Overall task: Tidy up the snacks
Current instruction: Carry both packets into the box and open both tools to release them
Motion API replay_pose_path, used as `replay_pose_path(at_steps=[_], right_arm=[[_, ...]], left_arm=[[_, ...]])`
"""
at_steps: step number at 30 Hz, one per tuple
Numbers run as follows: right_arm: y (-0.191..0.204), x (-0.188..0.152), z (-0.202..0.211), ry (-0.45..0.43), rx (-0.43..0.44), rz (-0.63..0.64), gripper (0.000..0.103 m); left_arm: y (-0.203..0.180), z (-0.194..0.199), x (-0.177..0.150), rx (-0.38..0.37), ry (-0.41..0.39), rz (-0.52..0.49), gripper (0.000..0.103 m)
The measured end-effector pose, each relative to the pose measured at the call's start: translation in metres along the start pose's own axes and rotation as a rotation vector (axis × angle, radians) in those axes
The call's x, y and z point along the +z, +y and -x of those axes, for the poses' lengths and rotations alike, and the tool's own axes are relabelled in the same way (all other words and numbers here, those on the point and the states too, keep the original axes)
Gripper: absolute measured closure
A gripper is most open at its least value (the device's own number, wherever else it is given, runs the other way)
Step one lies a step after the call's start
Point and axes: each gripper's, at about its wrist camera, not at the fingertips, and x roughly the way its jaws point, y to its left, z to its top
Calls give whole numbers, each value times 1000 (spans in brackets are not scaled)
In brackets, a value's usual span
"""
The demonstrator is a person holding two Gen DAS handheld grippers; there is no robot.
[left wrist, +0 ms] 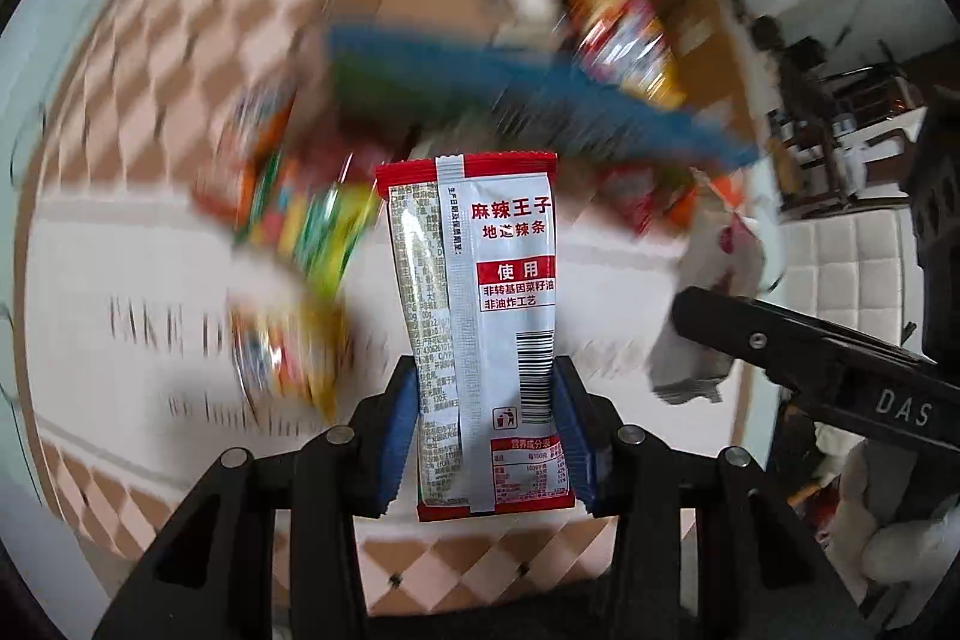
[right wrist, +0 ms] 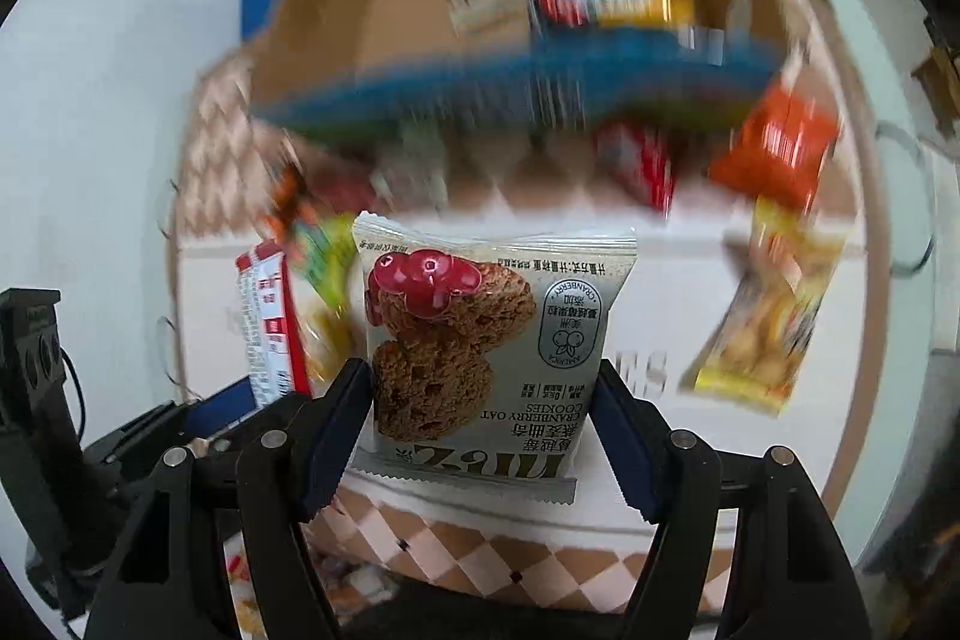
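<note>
The left claw [left wrist: 486, 436] is clamped on the lower part of a spicy snack packet [left wrist: 480, 316], its blue pads pressing the two long edges, and the packet stands up in front of the camera, lifted clear of the table [left wrist: 150, 250]. The right claw [right wrist: 480, 424] is clamped on a cookie packet [right wrist: 486, 340] in the same way, near its bottom seam, and wider apart because this packet is wider. Both packets look light and soft; the foil is smooth and probably slippery, so a hold low on the flat body, close to the seam, seems safest. The cookies inside are likely to break under a hard squeeze. Beyond the claws, a cardboard box [right wrist: 336, 10] stands open at the far side, with a few packets already in it. More snacks lie scattered on the patterned tablecloth [left wrist: 198, 28], but they are blurred.
</note>
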Motion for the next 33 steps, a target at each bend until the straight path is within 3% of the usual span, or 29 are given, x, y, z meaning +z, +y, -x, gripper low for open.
replay_pose_path(at_steps=[8,14,18,26,33], right_arm=[[-17,91,43,-99,-19,0,28],[-18,145,23,-64,-27,-4,28],[-13,174,-7,-23,-52,19,28],[-19,200,-62,65,-88,27,28],[-22,203,-91,121,-96,36,27]], left_arm=[[-48,8,102,24,-89,-45,62],[-46,-26,184,64,-30,-44,62],[-39,-62,219,88,53,-50,62],[-21,-123,240,103,197,-38,62],[-17,-140,239,130,236,-41,60]])
